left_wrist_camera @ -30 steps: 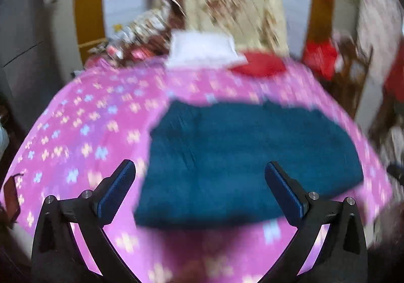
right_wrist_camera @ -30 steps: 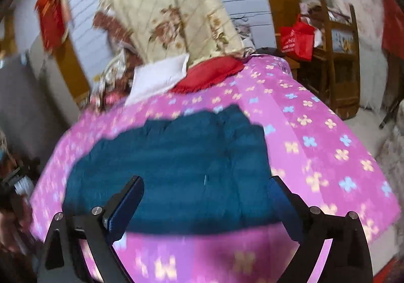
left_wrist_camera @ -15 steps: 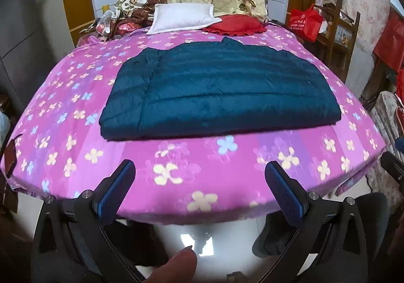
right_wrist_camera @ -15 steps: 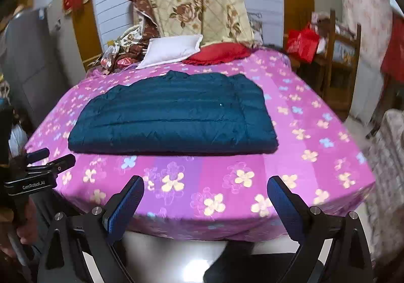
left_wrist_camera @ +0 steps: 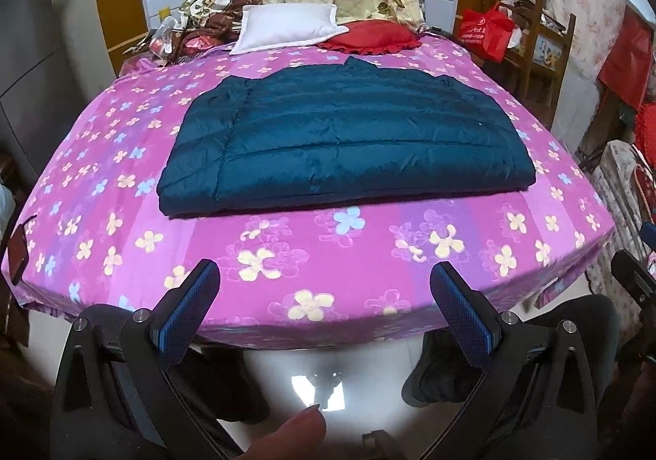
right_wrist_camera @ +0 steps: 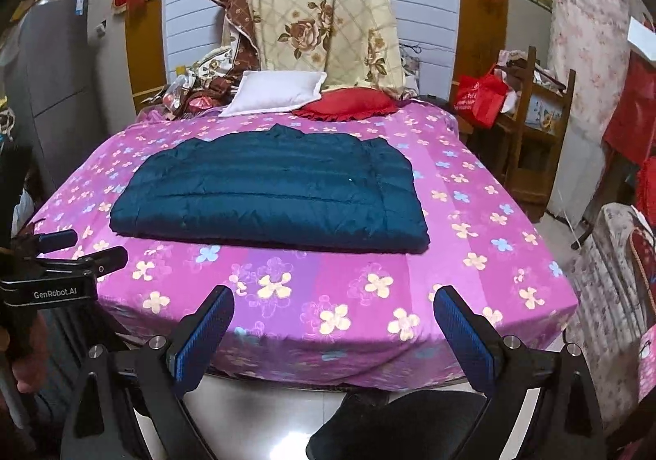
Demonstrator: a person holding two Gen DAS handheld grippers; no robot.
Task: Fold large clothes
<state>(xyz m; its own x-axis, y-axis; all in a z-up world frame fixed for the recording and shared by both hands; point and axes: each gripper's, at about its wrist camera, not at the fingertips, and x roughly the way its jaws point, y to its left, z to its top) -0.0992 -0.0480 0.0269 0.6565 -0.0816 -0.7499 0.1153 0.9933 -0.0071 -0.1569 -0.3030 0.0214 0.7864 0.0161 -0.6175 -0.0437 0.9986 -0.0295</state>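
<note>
the dark teal jacket lies folded flat at the centre of the frame on the pink flowered bed, below a white pillow. left claw and right claw hang at the bottom, both spread apart, empty.

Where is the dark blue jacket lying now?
In both wrist views, the dark blue jacket lies folded mid-bed on the pink floral sheet, before the white pillow.

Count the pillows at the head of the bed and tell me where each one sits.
2. The white pillow lies at the head of the bed, left of centre. The red pillow lies beside it on the right, its edge seemingly touching. More may be hidden under the piled bedding behind.
</note>
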